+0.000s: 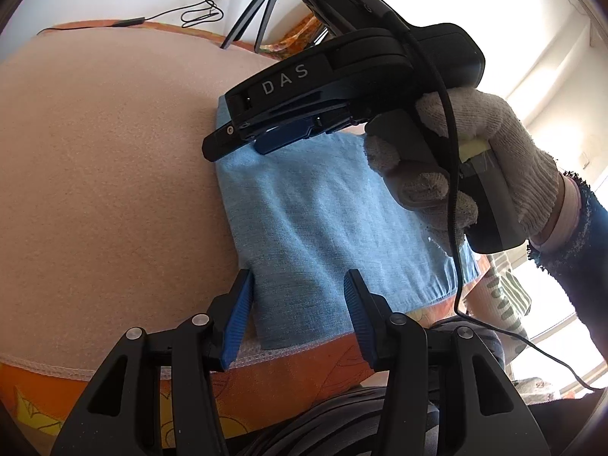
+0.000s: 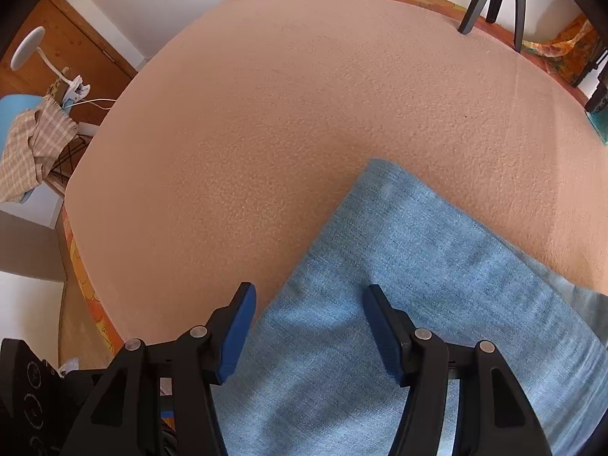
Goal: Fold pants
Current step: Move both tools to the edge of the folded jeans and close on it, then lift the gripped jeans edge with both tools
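The blue pants [image 1: 323,220] are laid folded on the pink blanket [image 1: 114,171]. The left gripper [image 1: 298,304] is held wide apart over their near corner. The right gripper [image 2: 309,323] is spread apart too, with nothing held.

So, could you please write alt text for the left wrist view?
Folded light-blue pants lie on a peach blanket. The open left gripper hovers at their near edge; a gloved hand holds the right gripper over the far edge.
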Action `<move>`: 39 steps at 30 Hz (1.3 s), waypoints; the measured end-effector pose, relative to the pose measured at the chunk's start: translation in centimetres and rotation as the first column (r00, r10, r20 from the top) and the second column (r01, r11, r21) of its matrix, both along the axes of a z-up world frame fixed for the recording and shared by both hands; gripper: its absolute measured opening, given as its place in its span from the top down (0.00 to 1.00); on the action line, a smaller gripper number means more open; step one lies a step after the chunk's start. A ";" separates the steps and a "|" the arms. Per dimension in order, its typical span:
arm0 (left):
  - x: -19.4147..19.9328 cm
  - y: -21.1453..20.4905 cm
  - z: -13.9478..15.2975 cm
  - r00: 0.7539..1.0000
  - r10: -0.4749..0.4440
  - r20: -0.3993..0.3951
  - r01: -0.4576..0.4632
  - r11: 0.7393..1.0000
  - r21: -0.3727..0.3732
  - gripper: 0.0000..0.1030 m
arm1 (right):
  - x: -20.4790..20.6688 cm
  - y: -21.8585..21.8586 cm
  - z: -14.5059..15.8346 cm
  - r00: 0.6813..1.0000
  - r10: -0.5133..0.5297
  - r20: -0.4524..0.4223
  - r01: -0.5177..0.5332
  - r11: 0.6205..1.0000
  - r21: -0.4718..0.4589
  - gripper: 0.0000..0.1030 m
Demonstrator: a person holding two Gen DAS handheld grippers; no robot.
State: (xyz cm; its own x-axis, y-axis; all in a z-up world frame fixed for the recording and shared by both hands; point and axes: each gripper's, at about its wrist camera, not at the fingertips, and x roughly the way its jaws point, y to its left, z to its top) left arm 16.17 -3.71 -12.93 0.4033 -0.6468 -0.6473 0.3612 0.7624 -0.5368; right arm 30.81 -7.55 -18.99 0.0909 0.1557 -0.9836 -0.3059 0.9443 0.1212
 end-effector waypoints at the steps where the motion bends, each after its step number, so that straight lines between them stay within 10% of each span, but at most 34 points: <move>1: 0.0 0.0 0.1 1.000 -0.001 0.002 0.001 1.000 -0.014 0.55 | 0.3 0.0 0.0 1.000 -0.015 -0.015 0.015 1.000 0.004 0.39; 16: -0.4 -1.6 2.2 0.994 -0.057 0.094 0.061 0.997 -0.039 0.55 | 3.9 5.0 -1.7 0.999 -0.016 -0.042 0.004 0.961 -0.275 0.42; 21: -0.3 -1.2 1.8 0.997 -0.029 0.071 0.032 0.999 -0.042 0.55 | 4.1 5.0 -1.8 1.000 0.003 -0.013 -0.007 0.952 -0.305 0.70; 27: 0.4 -0.7 0.5 1.000 0.024 -0.003 -0.024 0.999 -0.021 0.51 | 3.7 1.2 -0.1 0.997 -0.077 0.017 0.079 0.985 -0.151 0.94; 39: 0.6 -2.8 2.3 0.996 -0.029 0.083 0.031 0.999 -0.018 0.81 | 2.9 -3.6 3.8 0.984 -0.166 0.067 0.164 0.986 0.035 0.86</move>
State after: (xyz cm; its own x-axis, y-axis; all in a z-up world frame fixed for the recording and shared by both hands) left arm 16.74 -6.54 -10.66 0.4353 -0.6714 -0.5998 0.4275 0.7405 -0.5186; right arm 33.67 -11.14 -15.22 0.1853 0.1612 -0.9694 -0.1546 0.9790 0.1332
